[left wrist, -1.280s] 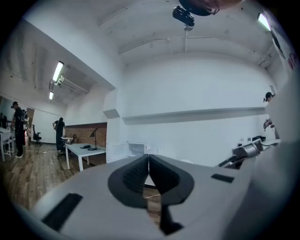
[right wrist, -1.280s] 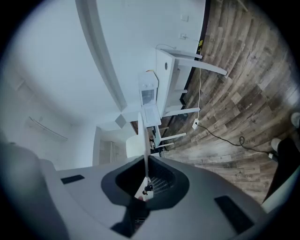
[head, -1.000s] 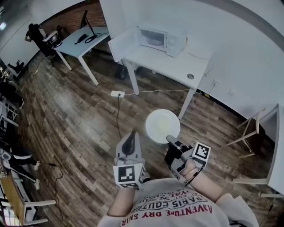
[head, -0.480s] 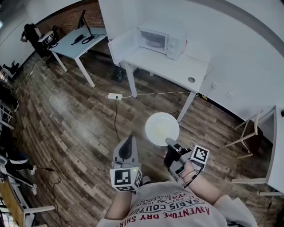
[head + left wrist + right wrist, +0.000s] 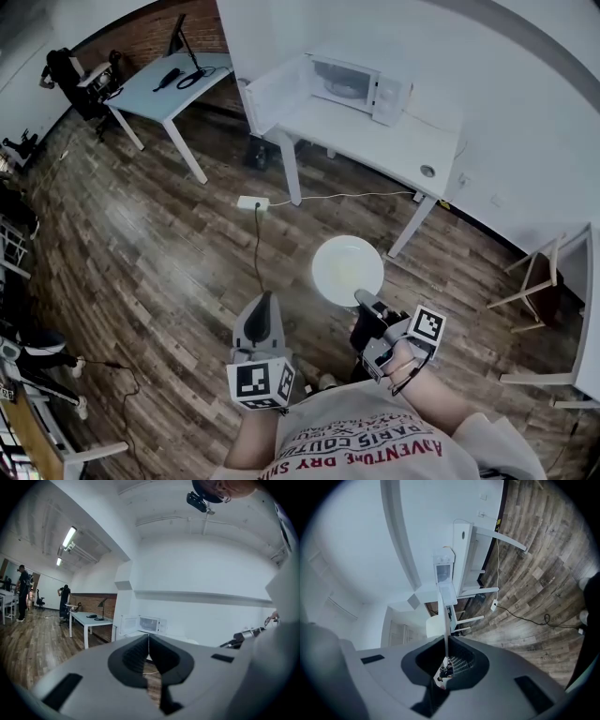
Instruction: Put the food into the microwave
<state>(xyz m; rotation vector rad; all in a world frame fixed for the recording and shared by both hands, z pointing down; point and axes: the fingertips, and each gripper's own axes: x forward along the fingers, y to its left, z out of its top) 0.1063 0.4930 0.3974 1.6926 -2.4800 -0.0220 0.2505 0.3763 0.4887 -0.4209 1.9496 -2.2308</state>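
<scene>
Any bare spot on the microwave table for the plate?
Bare: the table in front of the microwave, from its open door to the small round mark near the right corner. Crowded: the back, where the microwave sits.

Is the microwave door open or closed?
Open. The microwave on the white table has its door swung wide to the side, so its inside shows.
</scene>
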